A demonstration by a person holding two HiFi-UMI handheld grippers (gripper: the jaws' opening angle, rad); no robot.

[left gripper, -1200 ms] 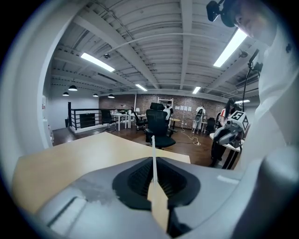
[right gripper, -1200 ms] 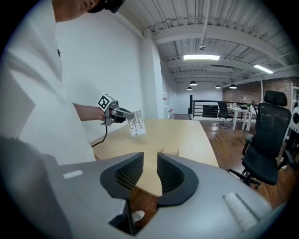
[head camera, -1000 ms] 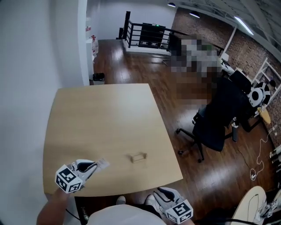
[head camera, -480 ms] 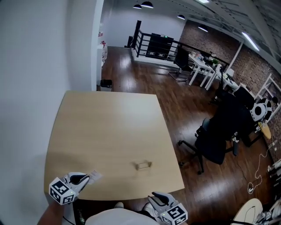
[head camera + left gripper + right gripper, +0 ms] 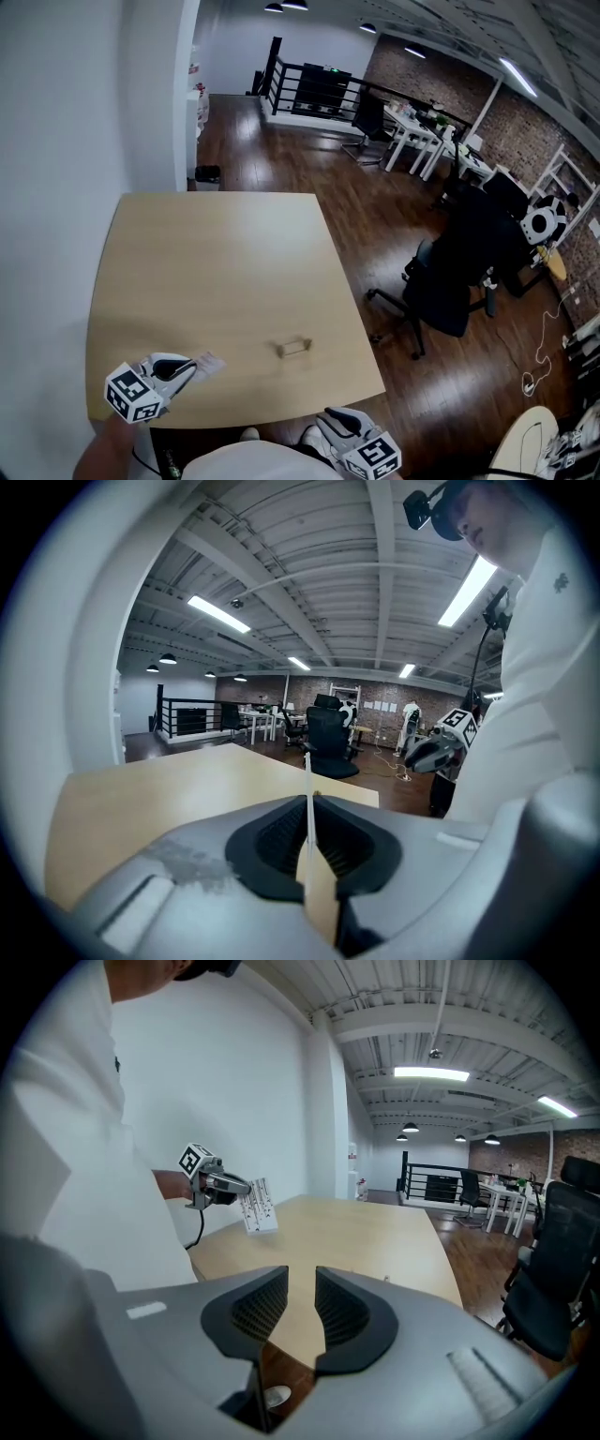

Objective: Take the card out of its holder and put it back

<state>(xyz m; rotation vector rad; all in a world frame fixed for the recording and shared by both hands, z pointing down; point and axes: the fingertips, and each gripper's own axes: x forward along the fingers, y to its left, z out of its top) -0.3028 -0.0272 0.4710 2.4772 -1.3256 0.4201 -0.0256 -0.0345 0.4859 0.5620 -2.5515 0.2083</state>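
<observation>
Pinching the card [image 5: 307, 794] edge-on, the left tool [image 5: 310, 819] hides print visible from the slightly parted right tool [image 5: 301, 1305].

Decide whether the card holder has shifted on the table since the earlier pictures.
No. The card holder sits at the same spot relative to the table's near right corner; only the camera view has shifted.

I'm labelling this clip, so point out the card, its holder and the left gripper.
card [image 5: 259, 1207]: right gripper view, middle of its face.
holder [image 5: 294, 347]: head view, centre of its clear frame.
left gripper [image 5: 191, 365]: head view, between its fingertips.
</observation>
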